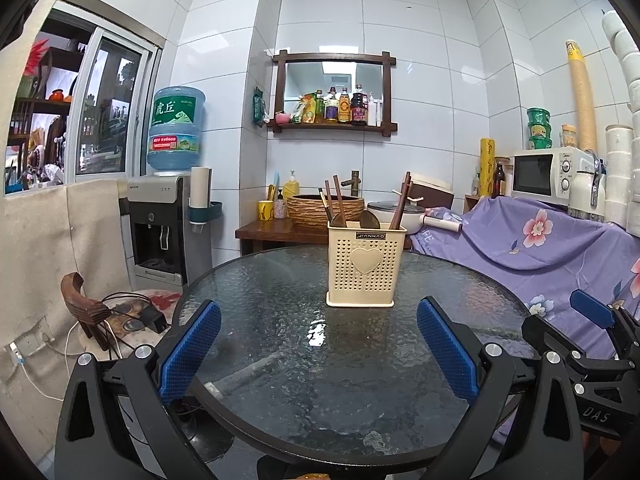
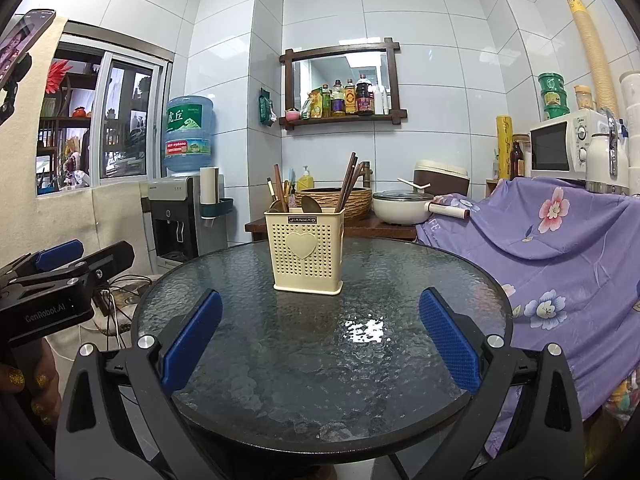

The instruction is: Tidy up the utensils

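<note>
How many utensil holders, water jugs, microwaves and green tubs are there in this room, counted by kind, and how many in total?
Utensil holder: 1
Water jug: 1
Microwave: 1
Green tubs: 3
Total: 6

White-tiled walls, a sliding window left, wooden wall shelf.
</note>
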### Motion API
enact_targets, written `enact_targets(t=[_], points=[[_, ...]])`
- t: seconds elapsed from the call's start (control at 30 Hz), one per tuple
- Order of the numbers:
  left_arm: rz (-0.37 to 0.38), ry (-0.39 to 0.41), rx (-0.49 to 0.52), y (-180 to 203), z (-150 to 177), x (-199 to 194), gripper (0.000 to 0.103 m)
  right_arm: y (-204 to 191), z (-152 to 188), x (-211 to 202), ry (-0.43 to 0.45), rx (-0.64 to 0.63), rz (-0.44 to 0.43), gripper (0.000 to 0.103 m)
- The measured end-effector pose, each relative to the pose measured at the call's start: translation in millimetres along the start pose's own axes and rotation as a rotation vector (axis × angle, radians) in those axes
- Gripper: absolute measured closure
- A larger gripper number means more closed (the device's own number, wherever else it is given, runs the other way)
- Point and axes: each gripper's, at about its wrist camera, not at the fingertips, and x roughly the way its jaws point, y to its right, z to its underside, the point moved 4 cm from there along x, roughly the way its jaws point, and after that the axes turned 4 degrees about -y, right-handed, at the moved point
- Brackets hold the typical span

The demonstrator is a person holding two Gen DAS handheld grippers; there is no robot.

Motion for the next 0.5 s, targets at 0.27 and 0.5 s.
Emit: enact_targets(t=[0.27,0.5], points=[[-0.004,-0.003,0.004,2.1,-0.5,-0.7,0.007,-3.7,4.6,0.9,-0.004,0.001,-0.001,0.006],[-0.003,-0.004,0.002,1.4,-0.5,-0.5,0.007,-4.2,4.6,0.6,-0.004,0.001,0.0,0.006]])
